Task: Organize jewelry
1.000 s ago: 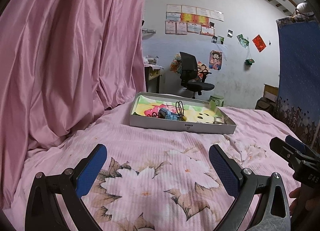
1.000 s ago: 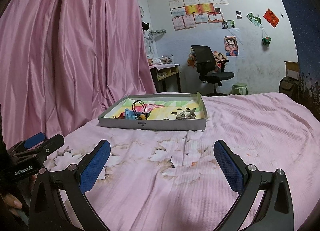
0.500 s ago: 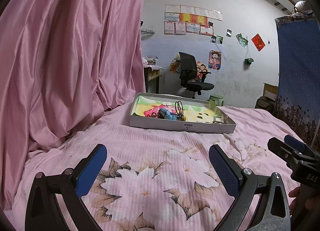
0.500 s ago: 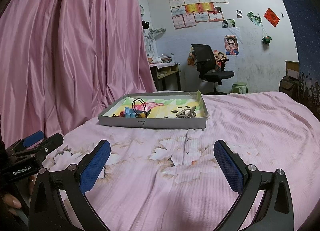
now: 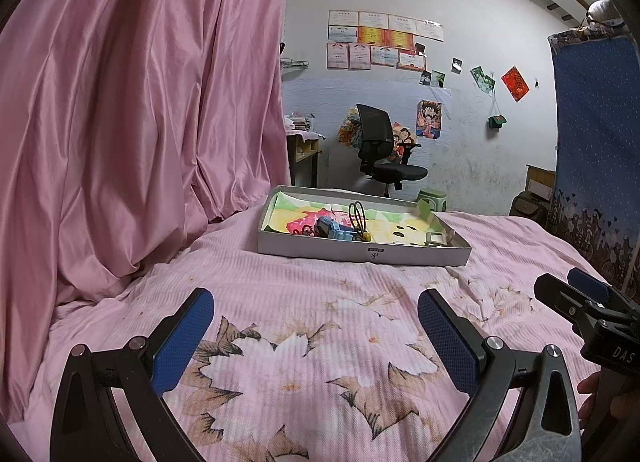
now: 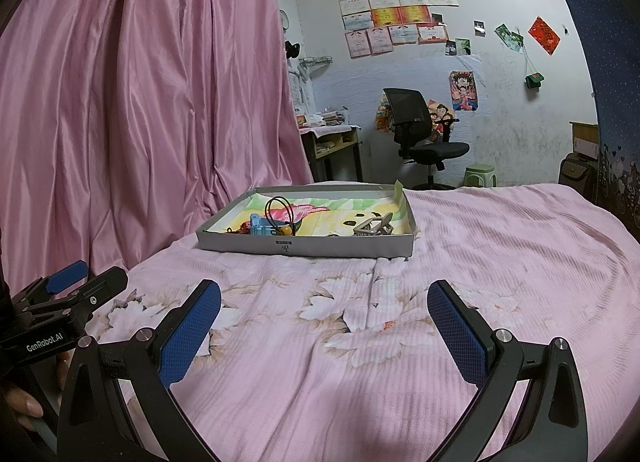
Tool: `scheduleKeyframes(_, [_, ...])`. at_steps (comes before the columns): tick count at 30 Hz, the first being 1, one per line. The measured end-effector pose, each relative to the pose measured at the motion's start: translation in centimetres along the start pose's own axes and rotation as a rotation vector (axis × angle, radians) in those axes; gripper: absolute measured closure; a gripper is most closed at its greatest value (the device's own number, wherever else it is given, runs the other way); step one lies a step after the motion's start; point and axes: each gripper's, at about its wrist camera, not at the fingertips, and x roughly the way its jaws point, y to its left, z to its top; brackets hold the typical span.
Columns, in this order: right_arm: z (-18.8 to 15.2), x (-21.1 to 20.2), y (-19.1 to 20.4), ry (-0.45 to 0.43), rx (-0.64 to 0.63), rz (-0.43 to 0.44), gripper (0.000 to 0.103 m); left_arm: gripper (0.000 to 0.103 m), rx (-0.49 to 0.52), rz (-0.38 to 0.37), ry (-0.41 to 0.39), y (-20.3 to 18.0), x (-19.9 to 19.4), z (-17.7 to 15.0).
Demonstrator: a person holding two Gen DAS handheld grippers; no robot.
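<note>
A shallow grey box tray [image 5: 362, 253] [image 6: 304, 248] lined with coloured paper lies on the pink floral bedspread, well ahead of both grippers. Inside it are a black hair tie [image 5: 357, 213] [image 6: 280, 209], a small blue box-shaped piece [image 5: 334, 230] [image 6: 260, 226], a yellow bead [image 6: 285, 229], red bits [image 5: 298, 226] and a grey hair claw [image 6: 374, 225] [image 5: 436, 238]. My left gripper [image 5: 316, 332] stands open above the bedspread with nothing between its fingers. My right gripper [image 6: 324, 324] is open too, and empty. Each gripper shows at the edge of the other's view.
A pink curtain [image 5: 132, 109] hangs along the left of the bed. Beyond the bed stand a black office chair [image 5: 380, 153], a desk [image 6: 332, 145] and a green stool [image 6: 480, 175]. A blue patterned cloth [image 5: 596, 149] hangs at the right. A hand [image 6: 20, 406] holds the left gripper's handle.
Both views have shifted only slightly; the tray sits a touch lower and nearer in the right wrist view. Both grippers have stayed open and empty.
</note>
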Motion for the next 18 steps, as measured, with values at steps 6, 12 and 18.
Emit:
scheduleKeyframes(6, [-0.07, 0.02, 0.07, 0.000, 0.000, 0.000, 0.001, 0.000, 0.002, 0.000, -0.001, 0.06, 0.00, 0.07])
scheduleKeyframes(12, [-0.11, 0.06, 0.03, 0.000, 0.000, 0.000, 0.001, 0.000, 0.001, 0.000, -0.001, 0.03, -0.03, 0.06])
scheduleKeyframes(18, [-0.03, 0.01, 0.11, 0.000, -0.001, 0.000, 0.001, 0.000, 0.003, 0.001, -0.002, 0.00, -0.04, 0.05])
